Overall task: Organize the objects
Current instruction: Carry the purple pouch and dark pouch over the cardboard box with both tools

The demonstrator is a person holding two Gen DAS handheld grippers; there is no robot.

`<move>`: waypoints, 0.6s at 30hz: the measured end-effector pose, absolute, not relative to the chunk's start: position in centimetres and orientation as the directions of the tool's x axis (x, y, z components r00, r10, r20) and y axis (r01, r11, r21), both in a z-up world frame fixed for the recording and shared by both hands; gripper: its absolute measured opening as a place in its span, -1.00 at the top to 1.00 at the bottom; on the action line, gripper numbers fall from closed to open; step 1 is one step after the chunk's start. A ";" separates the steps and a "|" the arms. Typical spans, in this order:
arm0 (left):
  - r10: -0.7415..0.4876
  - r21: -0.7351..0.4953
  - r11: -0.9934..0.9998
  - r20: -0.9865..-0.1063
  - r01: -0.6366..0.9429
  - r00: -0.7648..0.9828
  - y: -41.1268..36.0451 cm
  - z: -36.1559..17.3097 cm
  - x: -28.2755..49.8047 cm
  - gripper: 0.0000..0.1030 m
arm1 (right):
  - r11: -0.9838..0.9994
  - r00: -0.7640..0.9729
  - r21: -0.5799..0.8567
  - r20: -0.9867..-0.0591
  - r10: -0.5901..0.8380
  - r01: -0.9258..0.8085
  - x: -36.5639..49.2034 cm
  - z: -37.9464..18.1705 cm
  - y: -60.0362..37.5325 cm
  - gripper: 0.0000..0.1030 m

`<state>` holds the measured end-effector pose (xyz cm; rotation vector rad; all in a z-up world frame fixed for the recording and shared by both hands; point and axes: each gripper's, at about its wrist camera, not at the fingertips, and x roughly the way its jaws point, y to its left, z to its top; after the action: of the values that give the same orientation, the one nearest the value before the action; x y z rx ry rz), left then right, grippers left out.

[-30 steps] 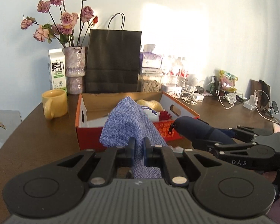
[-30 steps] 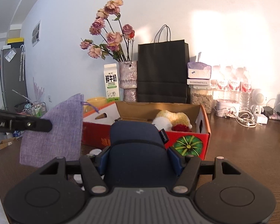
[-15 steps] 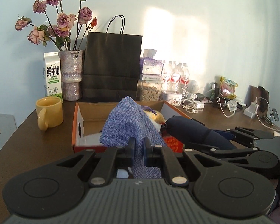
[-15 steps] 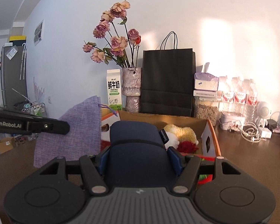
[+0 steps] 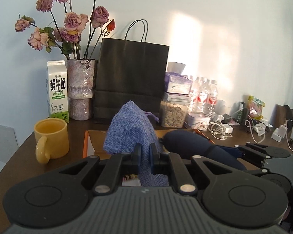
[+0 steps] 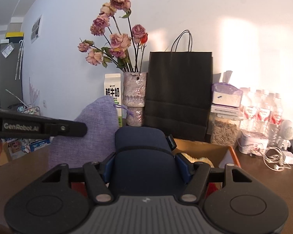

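My left gripper (image 5: pixel 145 152) is shut on a purple-blue woven drawstring pouch (image 5: pixel 129 130), which stands up from its fingers over the cardboard box (image 5: pixel 95 134). My right gripper (image 6: pixel 146 163) is shut on a dark navy case (image 6: pixel 142 152) held over the same box (image 6: pixel 207 148). In the left wrist view the navy case (image 5: pixel 187 142) and the right gripper's arms sit just right of the pouch. In the right wrist view the pouch (image 6: pixel 91 134) and the left gripper's finger (image 6: pixel 48 126) sit to the left. A yellow plush toy (image 6: pixel 199 159) lies in the box.
Against the wall stand a black paper bag (image 5: pixel 130 78), a vase of dried roses (image 5: pixel 80 89), a milk carton (image 5: pixel 57 91), a jar of seeds (image 5: pixel 172 115), water bottles (image 5: pixel 204 93) and tangled cables (image 5: pixel 220 130). A yellow mug (image 5: pixel 51 138) sits left of the box.
Both grippers have moved forward over the box toward the wall, still holding the pouch and the navy case. The box's red front has dropped out of sight below them.
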<state>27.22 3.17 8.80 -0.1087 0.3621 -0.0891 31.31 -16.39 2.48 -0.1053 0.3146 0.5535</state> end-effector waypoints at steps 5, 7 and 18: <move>-0.112 -0.144 0.988 -0.366 0.063 0.924 4.0 7.6 31.0 0.83 | 0.841 0.794 -0.008 -0.336 0.507 -0.541 34.6 2.3 -14.4 -0.22; -0.112 -0.151 0.987 -0.372 0.059 0.921 4.4 7.0 32.4 0.83 | 0.842 0.789 0.002 -0.349 0.506 -0.539 35.9 2.1 -13.8 -0.22; -0.139 -0.192 0.979 -0.420 0.062 0.897 5.9 5.0 36.4 0.83 | 0.841 0.759 0.037 -0.409 0.506 -0.540 40.0 -0.2 -12.5 -0.23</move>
<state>36.36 5.91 4.99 -0.1766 0.4465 -0.1044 40.03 -12.52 -0.16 -0.0846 0.4213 0.5699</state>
